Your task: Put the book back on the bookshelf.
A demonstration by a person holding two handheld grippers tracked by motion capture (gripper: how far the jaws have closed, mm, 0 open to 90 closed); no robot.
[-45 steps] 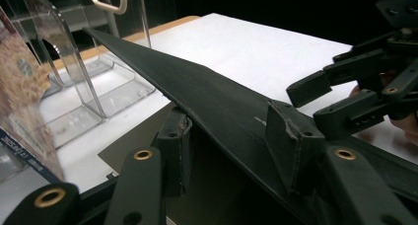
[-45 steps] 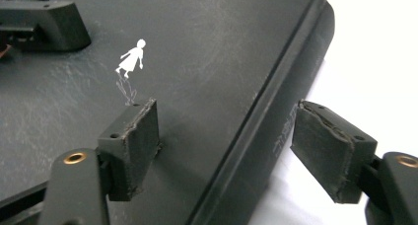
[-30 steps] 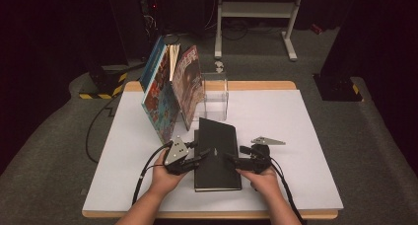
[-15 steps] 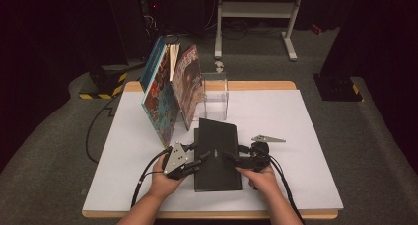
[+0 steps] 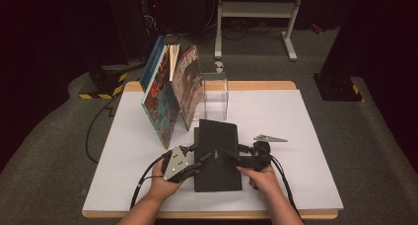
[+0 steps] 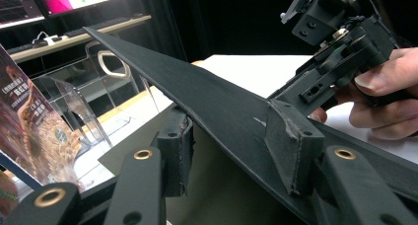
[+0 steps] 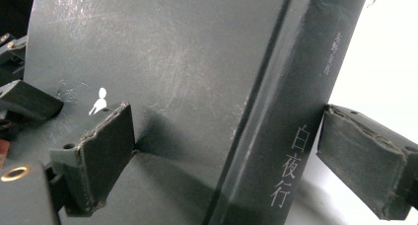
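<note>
The black book (image 5: 217,153) lies near the front middle of the white table (image 5: 296,116), a flat rectangle with a matte, faintly scuffed cover. In the right gripper view its spine (image 7: 291,111) is a thick dark band with pale printed characters. In the left gripper view its front cover (image 6: 207,94) is raised as a thin, stiff, finely grained board, slanting up off the pages.

The left gripper (image 5: 190,161) reaches in from the book's left edge; its jaws stand partly apart with the raised cover between them, one worn rubbery pad (image 6: 291,151) lying on top of the board, the other under it, and whether they pinch it cannot be told. The right gripper (image 5: 231,157) comes in from the right; its jaws are spread, one pad resting on the cover, the other clear of the spine.

Behind the book stands a clear plastic holder (image 5: 217,94), and left of that several glossy, colourful books (image 5: 170,94) lean together.
</note>
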